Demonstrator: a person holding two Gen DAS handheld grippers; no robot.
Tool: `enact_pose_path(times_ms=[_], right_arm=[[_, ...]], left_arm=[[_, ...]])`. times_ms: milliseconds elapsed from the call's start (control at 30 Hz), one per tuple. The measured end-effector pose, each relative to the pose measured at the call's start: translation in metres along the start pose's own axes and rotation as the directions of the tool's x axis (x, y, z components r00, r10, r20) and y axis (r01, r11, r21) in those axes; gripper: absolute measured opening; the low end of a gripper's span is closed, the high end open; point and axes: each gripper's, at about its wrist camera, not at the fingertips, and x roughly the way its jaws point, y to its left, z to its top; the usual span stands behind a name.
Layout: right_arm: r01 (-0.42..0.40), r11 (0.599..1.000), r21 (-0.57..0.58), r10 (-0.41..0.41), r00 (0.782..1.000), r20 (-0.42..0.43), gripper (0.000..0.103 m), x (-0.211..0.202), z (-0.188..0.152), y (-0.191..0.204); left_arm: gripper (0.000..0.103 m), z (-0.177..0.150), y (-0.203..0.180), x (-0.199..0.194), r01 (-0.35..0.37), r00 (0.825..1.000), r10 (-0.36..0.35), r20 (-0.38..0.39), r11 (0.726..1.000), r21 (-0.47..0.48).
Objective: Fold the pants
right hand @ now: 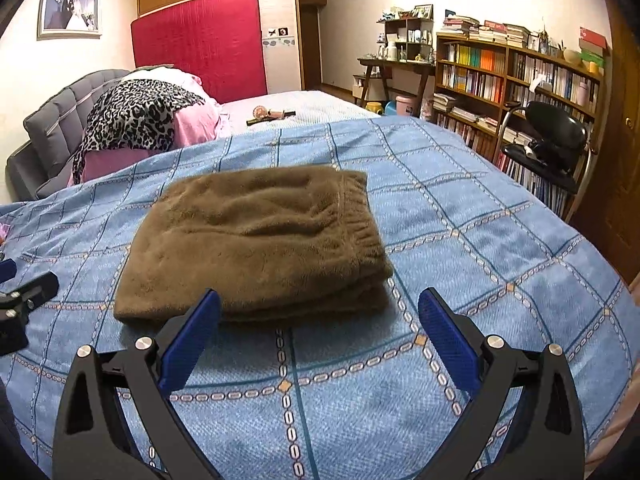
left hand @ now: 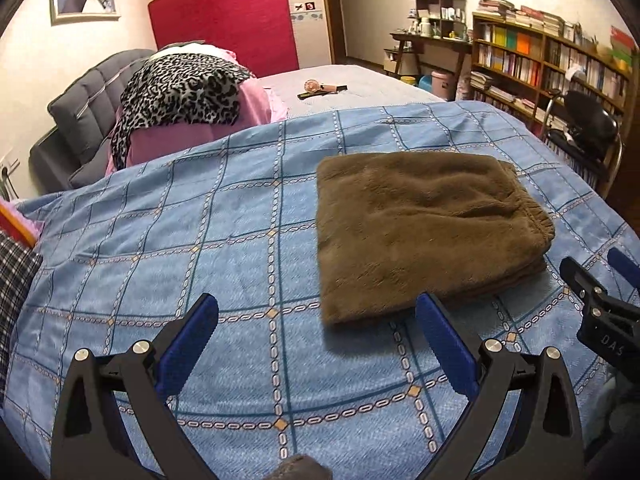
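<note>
Pants: we see the brown fleece pants (right hand: 256,240) folded into a thick rectangular stack, centre of the right wrist view and right of centre in the left wrist view; elastic waistband along the stack's right edge
Surface: we note they lie flat on a blue checked bedspread (right hand: 460,280)
Left gripper: our left gripper (left hand: 316,312) sits at the lower middle of its own view, jaws spread wide, nothing between them; its right blue pad overlaps the stack's near edge in the frame, contact not clear
Right gripper: our right gripper (right hand: 318,308) has jaws wide too, empty, just short of the stack's near edge
Background: bookshelf (right hand: 516,76) upper right; leopard-print cloth (right hand: 136,120) on pink bedding, upper left
</note>
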Motion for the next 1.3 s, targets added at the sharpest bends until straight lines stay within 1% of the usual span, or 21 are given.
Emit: enact_pose_path(times_ms=[167,300,433,533,733,967,1300], right_arm=[[0.019,0.999,-0.028,-0.018,1.000,0.026,0.100,0.003,0.008,0.001],[0.021,0.999,-0.037,-0.020,0.999,0.032,0.100,0.008,0.013,0.002],[0.031,0.999,-0.045,-0.029,0.998,0.048,0.100,0.010,0.020,0.004],[0.033,0.999,-0.043,-0.030,0.998,0.056,0.100,0.009,0.025,0.003],[0.029,0.999,-0.037,-0.027,0.998,0.060,0.100,0.006,0.026,0.003],[0.017,0.999,-0.041,-0.015,0.998,0.061,0.100,-0.001,0.025,0.006],[0.010,0.999,-0.043,-0.007,0.997,0.079,0.100,-0.015,0.027,0.011]], left_arm=[[0.098,0.012,-0.016,0.006,0.033,0.999,-0.033,-0.005,0.999,0.020],[0.098,0.022,-0.025,0.007,0.064,0.998,-0.064,0.023,0.997,0.032],[0.098,0.035,-0.037,0.008,0.050,0.997,-0.054,0.063,0.997,0.058],[0.098,0.042,-0.042,0.010,0.050,0.996,-0.055,0.068,0.997,0.064],[0.098,0.043,-0.043,0.010,0.052,0.997,-0.055,0.056,0.997,0.062],[0.098,0.041,-0.042,0.004,0.037,0.996,-0.042,0.075,0.997,0.063],[0.098,0.040,-0.038,-0.007,0.038,0.995,-0.043,0.085,0.998,0.059]])
